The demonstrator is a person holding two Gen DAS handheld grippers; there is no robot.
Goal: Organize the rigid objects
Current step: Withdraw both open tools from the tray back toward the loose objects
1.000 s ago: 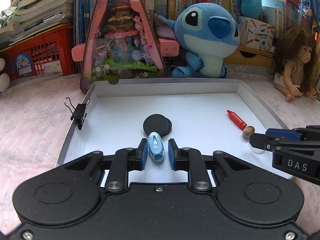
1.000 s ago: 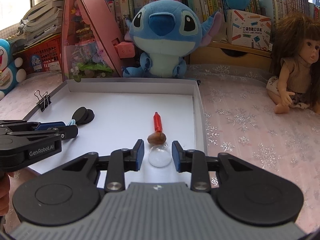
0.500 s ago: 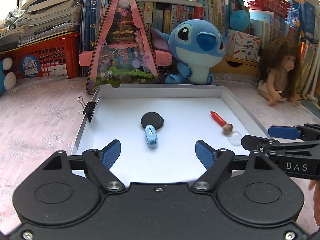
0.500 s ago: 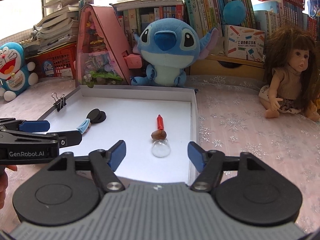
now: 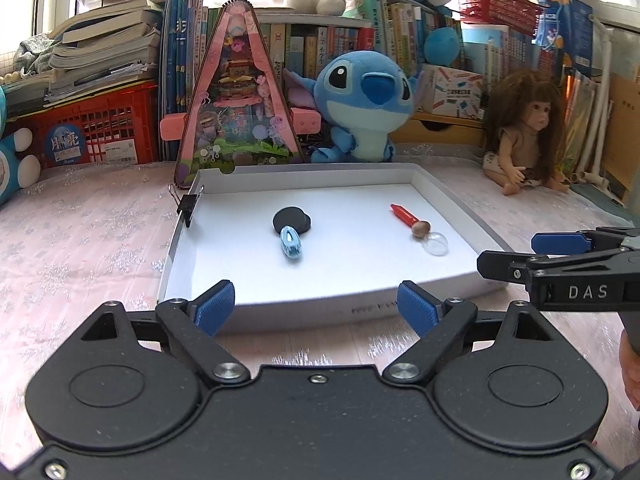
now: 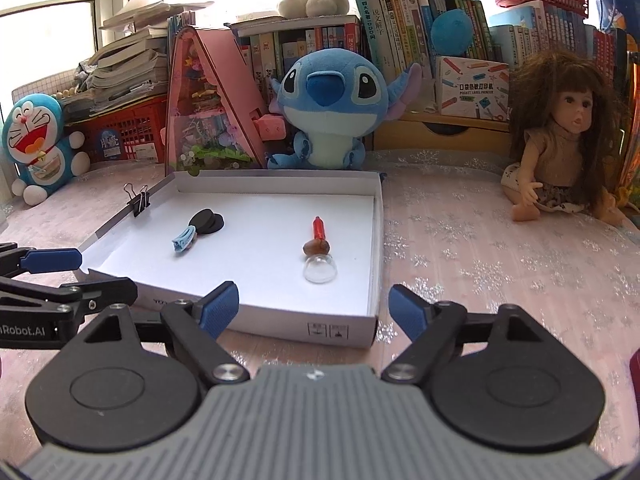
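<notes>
Left gripper (image 5: 316, 306) and right gripper (image 6: 314, 306): jaws just opened, spread wide, nothing between, both low in frame short of white tray (image 5: 460, 208). Mid-tray: blue clip (image 5: 291, 243) touching black discs (image 5: 292, 220); red pen (image 6: 319, 229), brown bead (image 6: 316, 246), clear dome (image 6: 320, 270) toward tray's right.

A child's room at home: plush toys (image 6: 332, 112), doll (image 6: 560, 140), crammed bookshelves (image 6: 420, 20).

"DAS" on right claw (image 5: 560, 256); "Robot.AI" on left claw (image 6: 60, 276)
</notes>
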